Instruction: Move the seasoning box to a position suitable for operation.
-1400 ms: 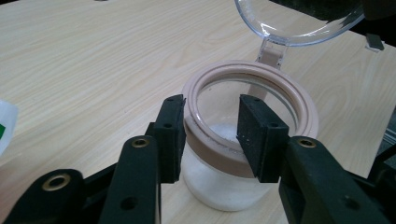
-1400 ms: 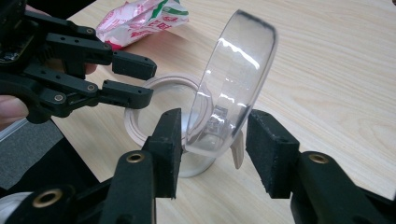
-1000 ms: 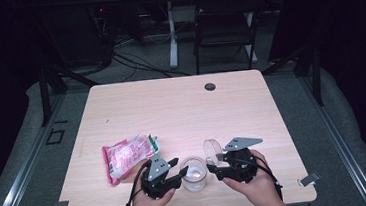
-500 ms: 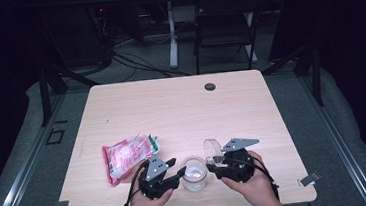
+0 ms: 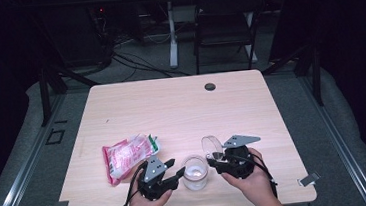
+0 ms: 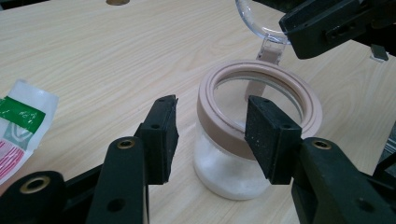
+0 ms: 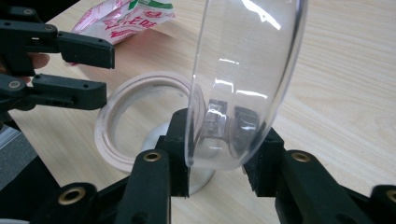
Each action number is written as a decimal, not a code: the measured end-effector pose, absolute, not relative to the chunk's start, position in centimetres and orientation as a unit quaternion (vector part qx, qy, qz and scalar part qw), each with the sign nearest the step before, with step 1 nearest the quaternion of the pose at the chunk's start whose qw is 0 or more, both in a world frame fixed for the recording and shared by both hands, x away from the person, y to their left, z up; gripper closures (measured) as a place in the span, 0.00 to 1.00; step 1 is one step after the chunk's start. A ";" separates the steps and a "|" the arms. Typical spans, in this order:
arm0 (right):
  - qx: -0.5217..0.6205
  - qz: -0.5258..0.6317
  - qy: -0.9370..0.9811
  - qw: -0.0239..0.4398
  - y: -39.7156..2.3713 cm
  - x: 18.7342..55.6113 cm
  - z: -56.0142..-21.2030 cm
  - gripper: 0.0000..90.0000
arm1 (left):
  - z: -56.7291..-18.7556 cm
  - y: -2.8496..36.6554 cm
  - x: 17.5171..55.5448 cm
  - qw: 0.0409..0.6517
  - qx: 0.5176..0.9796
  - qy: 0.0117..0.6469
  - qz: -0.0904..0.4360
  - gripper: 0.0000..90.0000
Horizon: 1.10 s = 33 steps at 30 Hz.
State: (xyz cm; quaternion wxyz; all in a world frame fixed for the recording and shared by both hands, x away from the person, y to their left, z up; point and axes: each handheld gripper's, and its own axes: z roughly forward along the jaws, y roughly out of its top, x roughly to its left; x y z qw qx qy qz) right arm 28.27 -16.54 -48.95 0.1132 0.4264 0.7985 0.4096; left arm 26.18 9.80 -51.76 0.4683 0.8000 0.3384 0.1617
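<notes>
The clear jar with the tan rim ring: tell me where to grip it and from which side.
Grip the clear jar with the tan rim ring across its round wall just under the ring, coming in level from the person's left, where the left gripper already straddles it. The clear hinged lid stands upright on the far right side, between the closing jaws of the right gripper.
</notes>
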 end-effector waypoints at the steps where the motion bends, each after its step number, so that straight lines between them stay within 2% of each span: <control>1: 0.426 0.409 0.799 0.115 -16.5 28.3 -48.9 0.74 | -51.7 9.8 26.2 0.468 0.801 0.338 0.161 0.60; 33: 0.439 0.426 0.781 0.123 -17.5 29.6 -48.7 0.76 | -51.7 10.7 26.3 0.462 0.798 0.349 0.168 0.60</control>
